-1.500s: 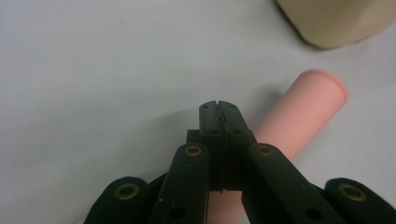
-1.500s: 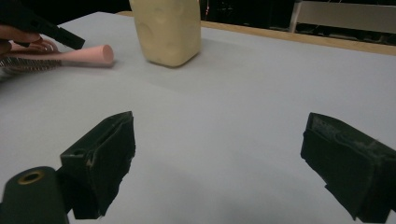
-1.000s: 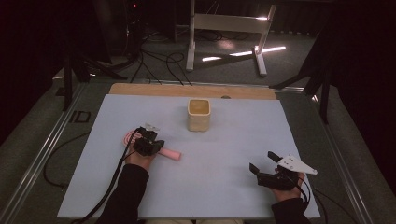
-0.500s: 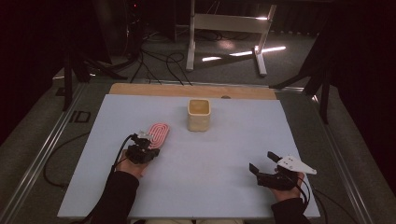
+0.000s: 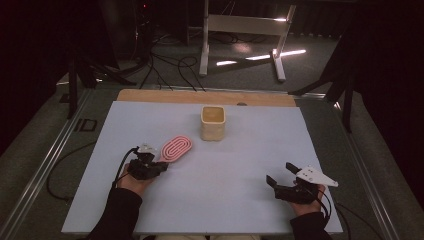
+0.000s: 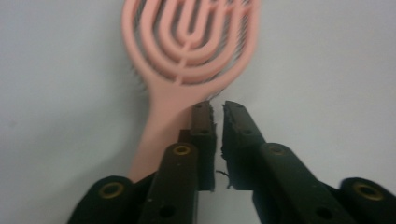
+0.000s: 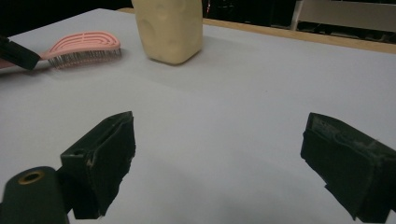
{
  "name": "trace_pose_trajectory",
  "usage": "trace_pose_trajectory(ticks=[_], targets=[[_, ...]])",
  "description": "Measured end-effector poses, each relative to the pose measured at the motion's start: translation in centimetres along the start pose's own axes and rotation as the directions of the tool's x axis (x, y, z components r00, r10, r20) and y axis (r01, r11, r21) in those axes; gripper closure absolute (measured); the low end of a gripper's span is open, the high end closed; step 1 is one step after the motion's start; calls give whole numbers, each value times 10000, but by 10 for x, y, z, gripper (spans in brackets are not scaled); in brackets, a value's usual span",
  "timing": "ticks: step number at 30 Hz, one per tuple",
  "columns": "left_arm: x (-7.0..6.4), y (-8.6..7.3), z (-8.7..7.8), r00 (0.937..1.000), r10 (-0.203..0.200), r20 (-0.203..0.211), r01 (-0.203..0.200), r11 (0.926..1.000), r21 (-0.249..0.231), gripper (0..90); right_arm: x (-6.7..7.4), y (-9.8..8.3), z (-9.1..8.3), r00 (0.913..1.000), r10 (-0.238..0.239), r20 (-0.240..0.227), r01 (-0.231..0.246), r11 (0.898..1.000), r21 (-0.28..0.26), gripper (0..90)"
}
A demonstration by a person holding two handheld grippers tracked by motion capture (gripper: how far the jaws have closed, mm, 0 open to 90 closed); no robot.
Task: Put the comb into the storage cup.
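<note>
A pink vented hairbrush (image 5: 176,148) (image 6: 187,46) (image 7: 84,46) lies flat on the pale sheet, head toward the beige cup (image 5: 213,123) (image 7: 168,28). My left gripper (image 5: 161,166) (image 6: 217,109) sits at the handle end. Its jaws have just been opening and stand a narrow slit apart with only bare table showing between them. The handle runs beside and under one jaw. My right gripper (image 5: 280,173) (image 7: 219,149) rests at the near right, jaws wide open and empty, pointing toward the cup.
The pale sheet (image 5: 250,150) covers the table, with a wooden strip (image 5: 200,96) along its far edge. Beyond it, a metal stand (image 5: 240,30) and cables (image 5: 165,65) are on the floor. Metal rails run along both sides.
The left hand swung the brush round from handle-right to head-up-right toward the cup and drew back left. The brush now lies on the sheet. The right gripper stayed put.
</note>
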State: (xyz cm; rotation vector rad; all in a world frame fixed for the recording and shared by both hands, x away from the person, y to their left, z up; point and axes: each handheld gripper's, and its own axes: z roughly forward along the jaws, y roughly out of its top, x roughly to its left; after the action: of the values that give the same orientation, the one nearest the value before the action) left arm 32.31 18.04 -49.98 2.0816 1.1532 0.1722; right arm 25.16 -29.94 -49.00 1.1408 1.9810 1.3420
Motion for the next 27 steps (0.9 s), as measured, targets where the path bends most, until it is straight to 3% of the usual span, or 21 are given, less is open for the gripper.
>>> trace_pose_trajectory(ticks=[1, 2, 3, 4, 5, 9, 10, 11, 12, 13, 14, 16, 17, 18, 19, 20, 22, 23, 24, 27], targets=[[-1, 0, -7, 9996, 158, 249, -142, 9980, -618, 756, 0, 0, 0, 10000, 3, 10, -3, 10000, 0, 98], [-1, 0, -7, 9996, 158, 249, -142, 9980, -618, 733, 0, 0, 0, 10000, 28, -1, -28, 10000, -4, 98], [-2, 1, -15, 9992, 149, 368, -104, 9928, -1197, 718, 0, 0, 0, 10000, 23, -3, -23, 10000, -10, 98], [-1, 2, -21, 9995, 99, 313, -47, 9872, -1596, 701, 0, 0, -1, 10000, 24, -4, -24, 10000, -17, 98], [-1, 2, -21, 9995, 99, 313, -47, 9872, -1596, 686, 0, 0, -1, 10000, 48, 11, -48, 10000, -22, 98], [-1, 2, -44, 9996, 143, -247, -207, 9595, -2808, 638, 0, 0, -1, 10000, 22, 3, -22, 10000, -42, 98], [-1, 2, -44, 9996, 143, -247, -207, 9595, -2808, 619, 0, 0, -1, 10000, 22, 3, -22, 10000, -42, 98], [-2, 0, -55, 9979, 328, -565, -491, 9466, -3187, 569, 0, 0, -1, 10000, 11, 3, -11, 10000, -67, 98], [-2, -2, -59, 9970, 424, -648, -618, 9397, -3363, 514, 0, 1, -1, 10000, 13, -1, -13, 10000, -71, 98], [0, -7, -67, 9957, 495, -780, -755, 9229, -3777, 487, 1, 1, -1, 10000, 9, -8, -9, 10000, -76, 98], [0, -7, -67, 9957, 495, -780, -755, 9229, -3777, 449, 1, 1, -1, 10000, -26, -3, 26, 10000, -80, 98], [3, -14, -73, 9930, 478, -1079, -875, 9116, -4016, 419, 1, 1, -1, 10000, -28, -18, 27, 9999, -109, 98], [6, -22, -79, 9897, 357, -1389, -921, 9005, -4250, 365, 2, 1, -2, 10000, -31, -32, 31, 9999, -116, 98], [6, -22, -79, 9897, 357, -1389, -921, 9005, -4250, 327, 2, 1, -2, 10000, -31, -32, 31, 9999, -116, 98], [7, -26, -81, 9874, 270, -1561, -929, 8971, -4320, 327, 2, 1, -2, 10000, -29, -37, 28, 9999, -127, 98], [11, -34, -85, 9829, 147, -1833, -951, 8939, -4380, 265, 3, 2, -1, 10000, -52, -76, 51, 9998, -186, 98], [11, -34, -85, 9829, 147, -1833, -951, 8939, -4380, 221, 4, 2, -1, 9999, -83, -131, 81, 9998, -198, 98], [15, -39, -87, 9741, 16, -2262, -984, 9034, -4173, 221, 4, 2, -1, 9999, -83, -131, 81, 9998, -198, 97], [18, -43, -89, 9641, -103, -2653, -1009, 9100, -4021, 123, 6, 2, -1, 9996, -172, -202, 168, 9996, -215, 97], [21, -46, -91, 9639, -102, -2662, -1003, 9119, -3980, 54, 7, 3, -1, 9996, -198, -211, 193, 9994, -271, 97]])
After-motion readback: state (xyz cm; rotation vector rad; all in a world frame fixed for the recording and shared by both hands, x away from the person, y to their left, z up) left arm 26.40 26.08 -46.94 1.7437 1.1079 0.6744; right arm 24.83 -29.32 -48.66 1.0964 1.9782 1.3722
